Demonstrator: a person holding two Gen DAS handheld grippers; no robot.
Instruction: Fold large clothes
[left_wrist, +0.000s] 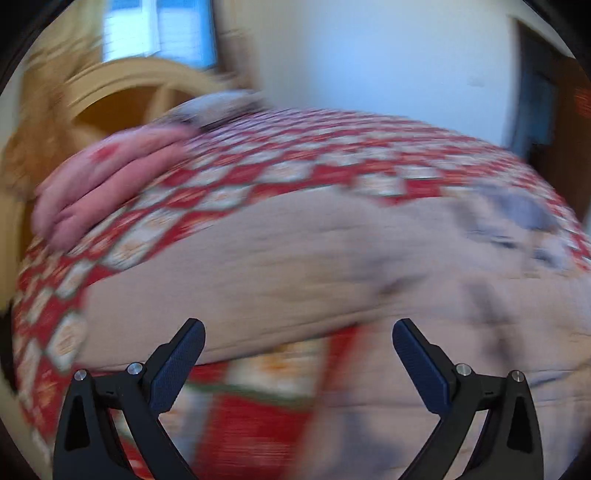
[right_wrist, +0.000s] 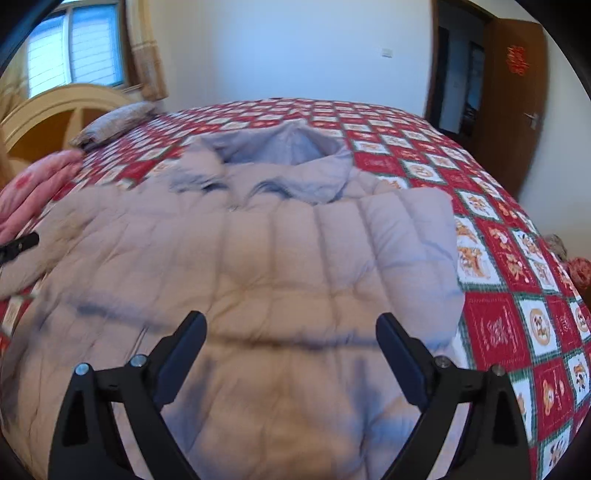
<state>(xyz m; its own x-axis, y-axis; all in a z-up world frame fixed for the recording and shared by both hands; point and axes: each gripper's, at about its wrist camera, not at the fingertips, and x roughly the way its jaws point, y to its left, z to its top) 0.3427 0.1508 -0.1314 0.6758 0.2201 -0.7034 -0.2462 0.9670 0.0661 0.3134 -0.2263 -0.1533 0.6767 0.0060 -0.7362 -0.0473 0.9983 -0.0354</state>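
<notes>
The bed (right_wrist: 491, 229) takes up pretty much everything here, covered by a red and white checked quilt (right_wrist: 495, 325) with little bear squares. That bed is used as the anchor for the rest.

Spread flat across the middle of the bed is the big pale puffer jacket (right_wrist: 280, 266), quilted in stitched panels, with its hood (right_wrist: 291, 147) pointed toward the far edge of the bed. In the left wrist view the jacket (left_wrist: 295, 258) is badly smeared by blur, so only its pale bulk on the quilt (left_wrist: 258, 173) can be made out.

At the head end of the bed a curved wooden headboard (right_wrist: 55, 110) is seen, with a grey pillow (right_wrist: 114, 125) lying just beside it and a folded pink blanket (right_wrist: 33, 188) on the same side of the bed. A brown door (right_wrist: 513, 99) stands past the far corner of the bed.

The right gripper (right_wrist: 291, 328) is held over the near part of the jacket, fingers spread wide, nothing pinched between them. The left gripper (left_wrist: 299, 336) is over the near edge of the bed, fingers also spread wide apart and nothing gripped.
</notes>
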